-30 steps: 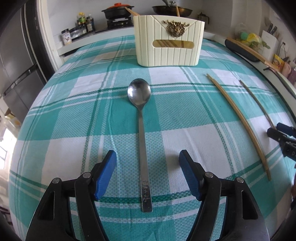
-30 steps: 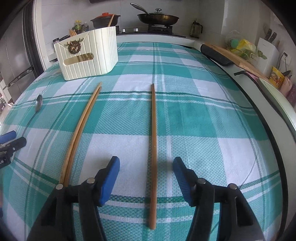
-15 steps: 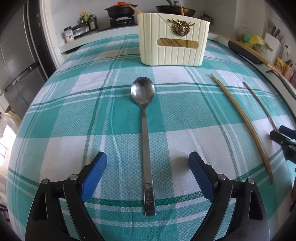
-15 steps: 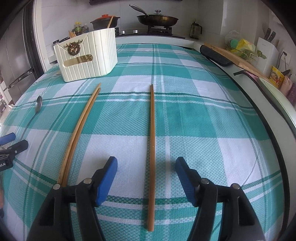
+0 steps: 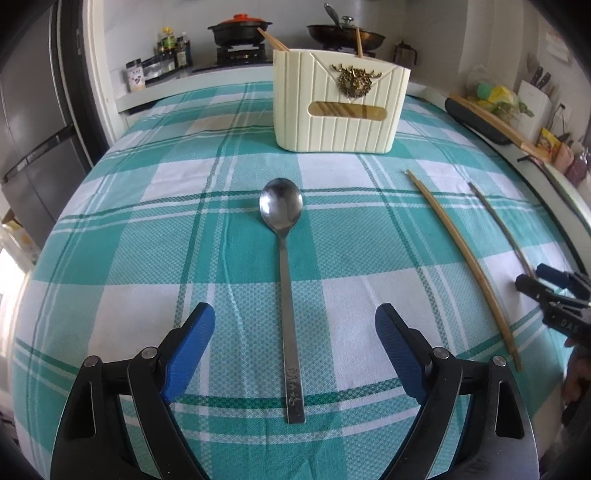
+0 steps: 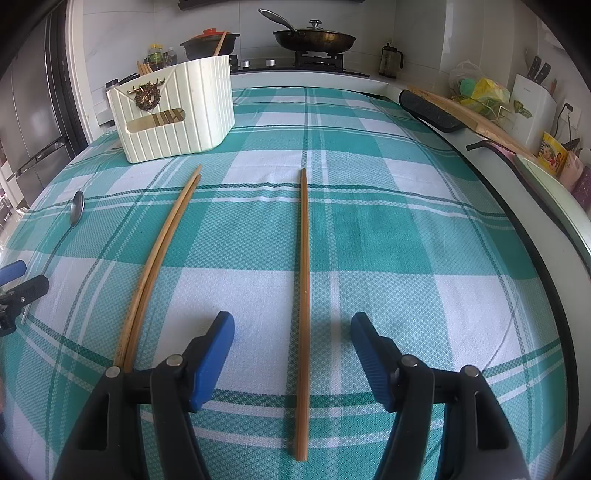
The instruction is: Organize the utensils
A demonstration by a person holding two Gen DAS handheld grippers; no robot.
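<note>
A steel spoon [image 5: 285,277] lies on the checked tablecloth [image 5: 110,229], bowl pointing away. My left gripper [image 5: 293,314] is open, its blue pads wide apart on either side of the spoon's handle without touching it. A single wooden chopstick [image 6: 303,258] lies lengthwise between the open pads of my right gripper [image 6: 291,319], also untouched. A pair of chopsticks [image 6: 159,254] lies to its left. The cream utensil holder [image 5: 340,110] stands upright at the far side with several chopsticks in it. The right wrist view also shows the spoon [image 6: 77,208] and the holder [image 6: 173,114].
Behind the table runs a counter with a stove, a black pot [image 5: 238,31] and a frying pan [image 6: 314,38]. A cutting board and a knife block [image 6: 532,99] line the right edge. A fridge [image 5: 33,129] stands at the left.
The left gripper's jaws have spread wider around the spoon handle. The right gripper's jaws widened slightly; its hand stayed put.
</note>
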